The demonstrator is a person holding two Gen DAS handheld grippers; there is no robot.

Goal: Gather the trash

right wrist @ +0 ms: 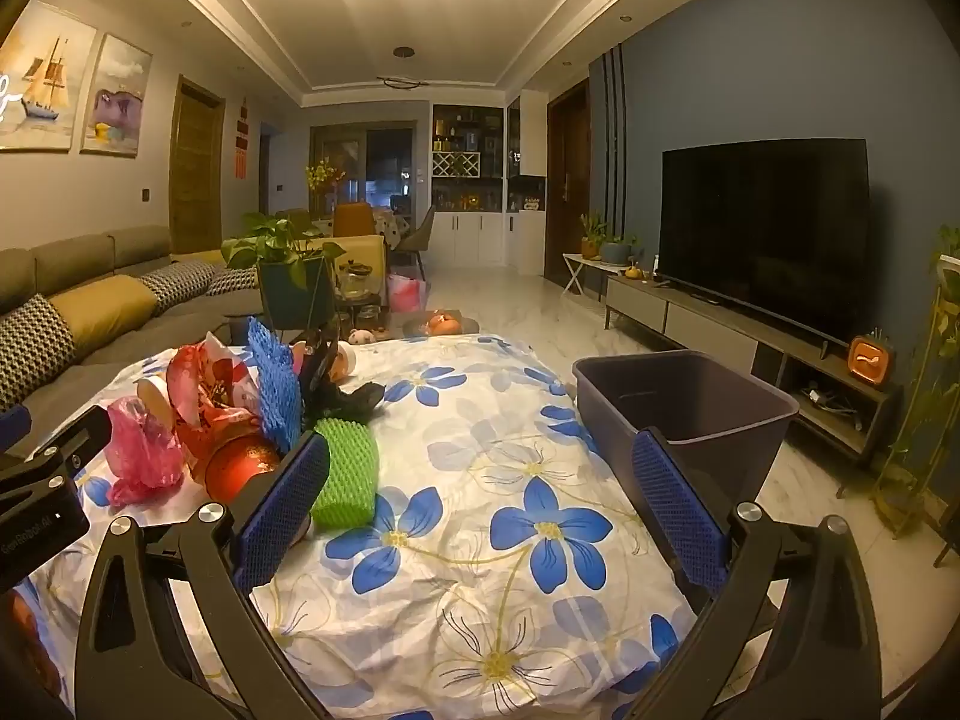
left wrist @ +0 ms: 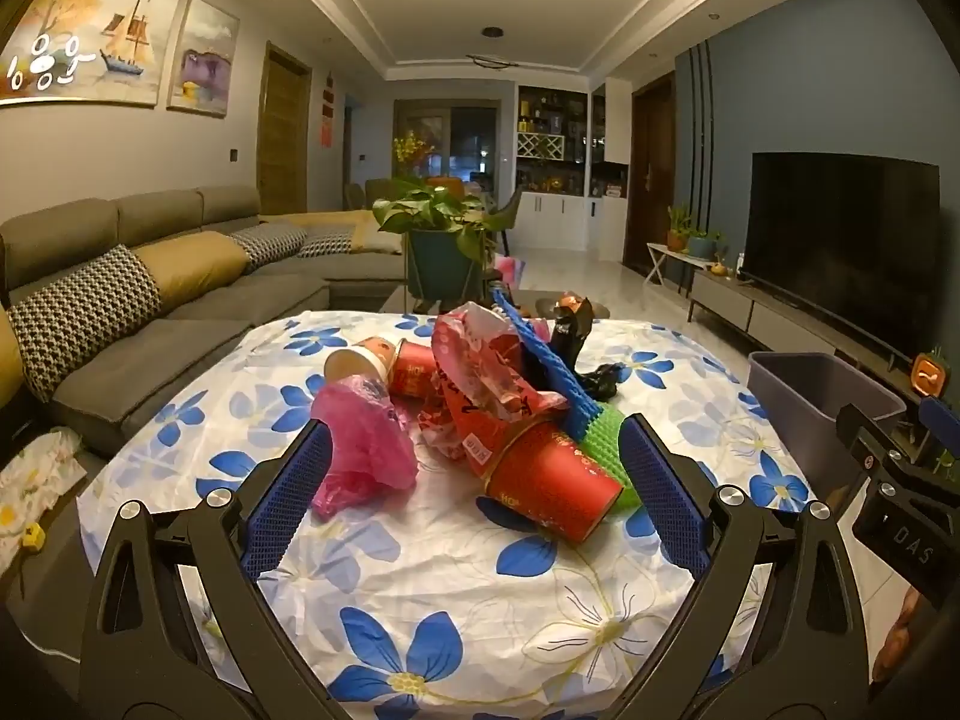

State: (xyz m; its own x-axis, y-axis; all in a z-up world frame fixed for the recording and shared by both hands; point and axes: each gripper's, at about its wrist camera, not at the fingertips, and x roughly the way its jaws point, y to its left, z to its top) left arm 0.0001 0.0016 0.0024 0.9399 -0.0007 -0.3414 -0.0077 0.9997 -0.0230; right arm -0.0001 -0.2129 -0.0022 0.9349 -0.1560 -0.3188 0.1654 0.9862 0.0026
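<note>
Both my grippers, left (left wrist: 474, 495) and right (right wrist: 480, 501), spread wide, empty, over flowered cloth (right wrist: 480, 594). Red cup (left wrist: 552, 483) nearest left one: on its side, mouth toward me, axis slanting back-left. Light, crushable; I'd pinch across rim. Bin (right wrist: 690, 402) beyond, right.
</note>
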